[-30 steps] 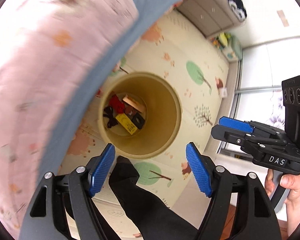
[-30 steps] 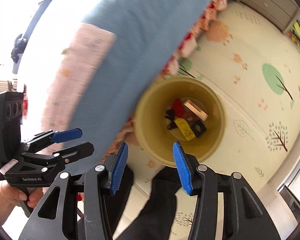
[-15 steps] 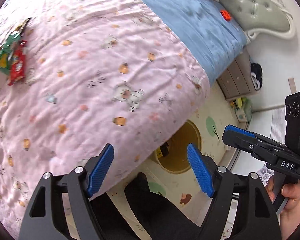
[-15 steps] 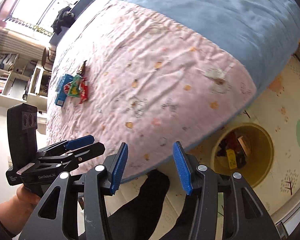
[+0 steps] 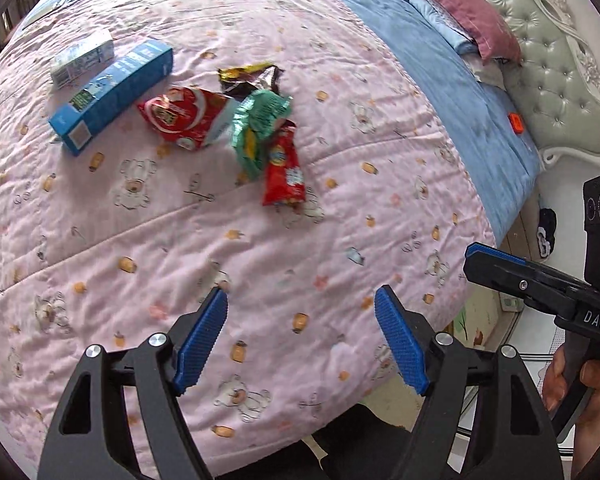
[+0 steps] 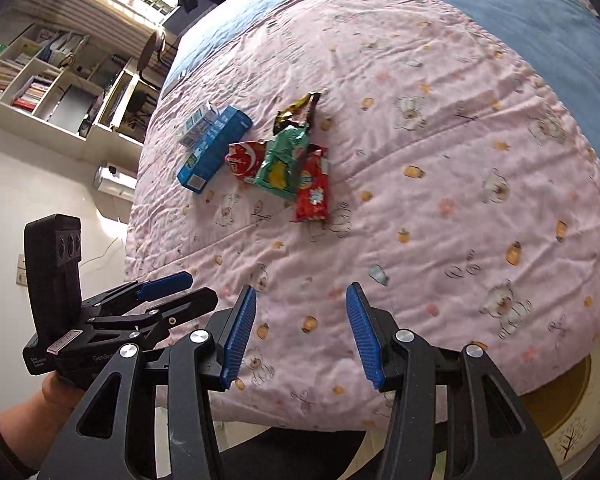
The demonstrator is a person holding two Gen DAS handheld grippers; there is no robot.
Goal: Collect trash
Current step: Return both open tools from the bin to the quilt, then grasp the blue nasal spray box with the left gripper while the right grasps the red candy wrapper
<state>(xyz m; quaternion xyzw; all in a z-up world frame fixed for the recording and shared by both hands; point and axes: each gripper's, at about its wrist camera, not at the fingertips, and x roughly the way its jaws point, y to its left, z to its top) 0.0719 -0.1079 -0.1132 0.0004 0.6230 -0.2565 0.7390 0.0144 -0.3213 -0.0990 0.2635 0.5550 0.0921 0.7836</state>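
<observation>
Trash lies in a cluster on the pink quilt (image 5: 260, 248): a blue box (image 5: 112, 96), a small white carton (image 5: 82, 58), a red wrapper (image 5: 184, 116), a green packet (image 5: 256, 128), a dark foil wrapper (image 5: 248, 76) and a red snack bag (image 5: 284, 172). In the right wrist view the same cluster shows with the blue box (image 6: 214, 148) and red snack bag (image 6: 312, 190). My left gripper (image 5: 300, 336) is open and empty above the quilt's near edge. My right gripper (image 6: 302, 336) is open and empty too. The yellow bin (image 6: 560, 400) stands on the floor, partly hidden under the bed edge.
A blue sheet (image 5: 460, 92), pillows (image 5: 464, 8) and a padded headboard (image 5: 556, 80) lie beyond the quilt. A small orange object (image 5: 515, 122) sits on the sheet. Shelves (image 6: 52, 80) stand past the bed's far side. A patterned play mat (image 6: 576, 440) covers the floor.
Both grippers have swung up from over the bin on the floor to face the bed top. The trash cluster has come into full view. Both stayed open and empty.
</observation>
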